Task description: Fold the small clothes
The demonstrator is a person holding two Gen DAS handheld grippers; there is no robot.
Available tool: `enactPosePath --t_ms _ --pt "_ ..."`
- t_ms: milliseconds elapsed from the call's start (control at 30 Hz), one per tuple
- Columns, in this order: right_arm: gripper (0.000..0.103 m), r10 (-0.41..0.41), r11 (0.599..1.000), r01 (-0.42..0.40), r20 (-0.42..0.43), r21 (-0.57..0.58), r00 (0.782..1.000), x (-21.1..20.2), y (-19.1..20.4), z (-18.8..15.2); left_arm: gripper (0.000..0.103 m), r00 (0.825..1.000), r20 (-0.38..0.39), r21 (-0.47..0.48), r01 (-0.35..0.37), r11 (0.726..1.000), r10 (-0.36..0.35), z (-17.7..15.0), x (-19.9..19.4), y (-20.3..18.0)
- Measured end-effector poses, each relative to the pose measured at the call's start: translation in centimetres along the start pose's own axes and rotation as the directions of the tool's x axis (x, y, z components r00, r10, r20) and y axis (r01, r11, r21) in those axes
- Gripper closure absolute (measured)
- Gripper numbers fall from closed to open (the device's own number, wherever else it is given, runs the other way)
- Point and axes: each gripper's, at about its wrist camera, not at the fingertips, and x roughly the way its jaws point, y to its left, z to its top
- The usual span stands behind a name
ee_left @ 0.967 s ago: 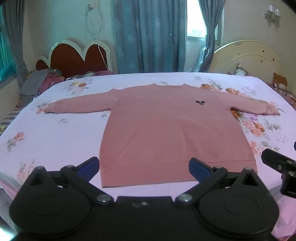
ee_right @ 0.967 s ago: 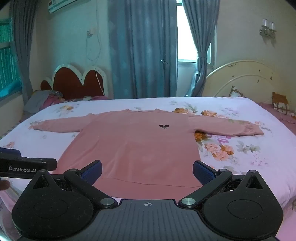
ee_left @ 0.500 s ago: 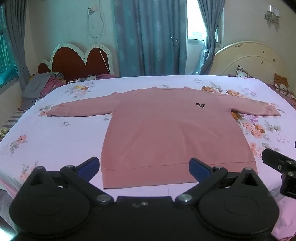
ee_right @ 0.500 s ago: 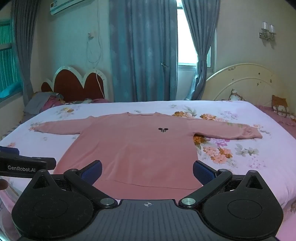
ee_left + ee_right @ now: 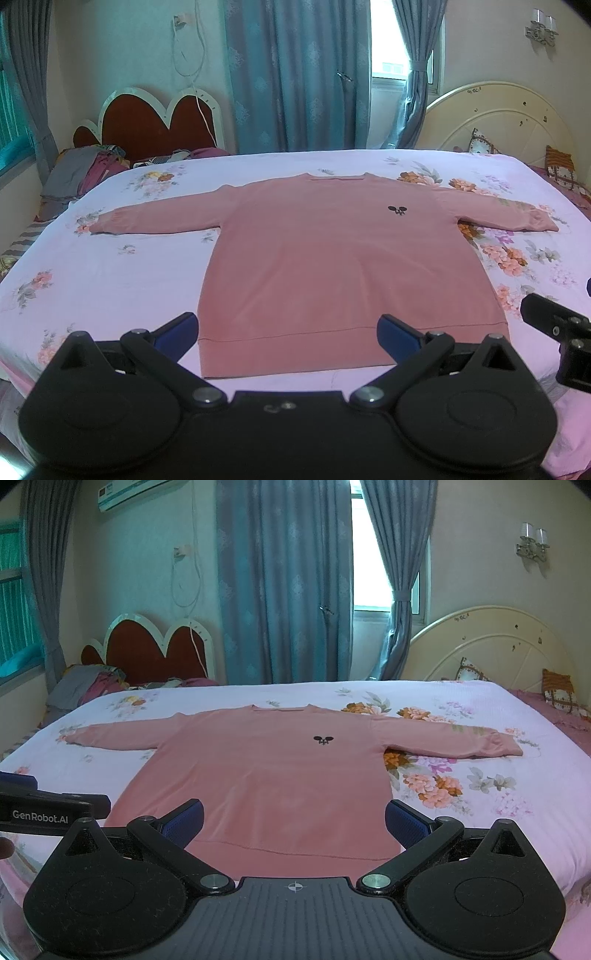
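pink sweater [image 5: 343, 266] spread flat on the floral bed [image 5: 110, 280], front up, sleeves out to both sides. left tongs [image 5: 287, 334] spread wide, empty, above the hem. right tongs [image 5: 294, 821] likewise spread, empty, above the hem.

Left gripper [image 5: 287, 331]: matte black plastic body, two round housings, scissor-link arms on silver pivot screws, blue ribbed pads [image 5: 176, 329]. Right gripper [image 5: 294, 819]: same build, grey ribbed centre plate with crosshair mark. White "GenRobot.AI" lettering on the left unit's side.
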Motion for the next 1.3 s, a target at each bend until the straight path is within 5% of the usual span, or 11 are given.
enactPosePath --t_ms 1300 --pt "0.000 -0.005 1.000 0.005 0.006 0.002 1.000 0.65 -0.12 -0.04 0.000 1.000 0.003 0.002 0.003 1.000 -0.003 0.39 0.24 -0.21"
